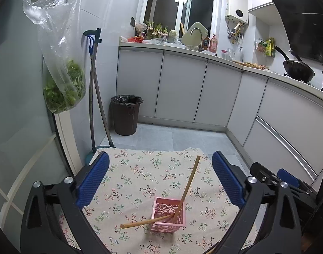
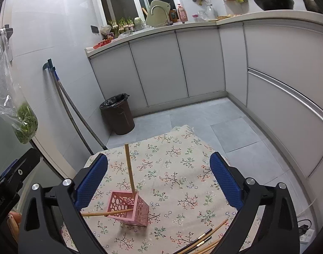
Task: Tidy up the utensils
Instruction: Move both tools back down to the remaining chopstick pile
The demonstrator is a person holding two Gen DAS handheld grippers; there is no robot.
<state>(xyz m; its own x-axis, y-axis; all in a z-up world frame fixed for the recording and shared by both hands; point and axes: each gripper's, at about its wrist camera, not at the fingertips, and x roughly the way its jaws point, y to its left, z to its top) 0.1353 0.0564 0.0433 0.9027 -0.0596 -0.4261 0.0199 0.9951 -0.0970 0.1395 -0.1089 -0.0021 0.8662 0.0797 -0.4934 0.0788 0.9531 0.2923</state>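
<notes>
a: pink basket (image 1: 168,216) sits on the table (image 1: 140,182), on the floral cloth, a perforated little holder standing upright near the front edge.

b: and two bamboo chopsticks are in it. one chopstick (image 1: 187,187) leans up and away toward the far side, the other chopstick (image 1: 144,222) tips out low over the rim to the left.

a: left gripper (image 1: 160,181) hovers above the table, blue fingers (image 1: 93,180) spread wide, nothing between them. the basket shows below and between the fingers, not touched.

b: same story from the other side. right gripper (image 2: 158,180) has its fingers (image 2: 224,182) fully apart, holding nothing. basket (image 2: 129,208) sits nearer its left finger.

a: in the right wrist view, loose chopsticks (image 2: 203,238) lie in a bundle on the cloth at the near right, some bamboo, some dark with metal bands. they're apart from the basket.

b: behind the table there's a brown bin (image 1: 126,114) with a black liner on the floor, and a bag of greens (image 1: 64,89) hanging at the left.
</notes>
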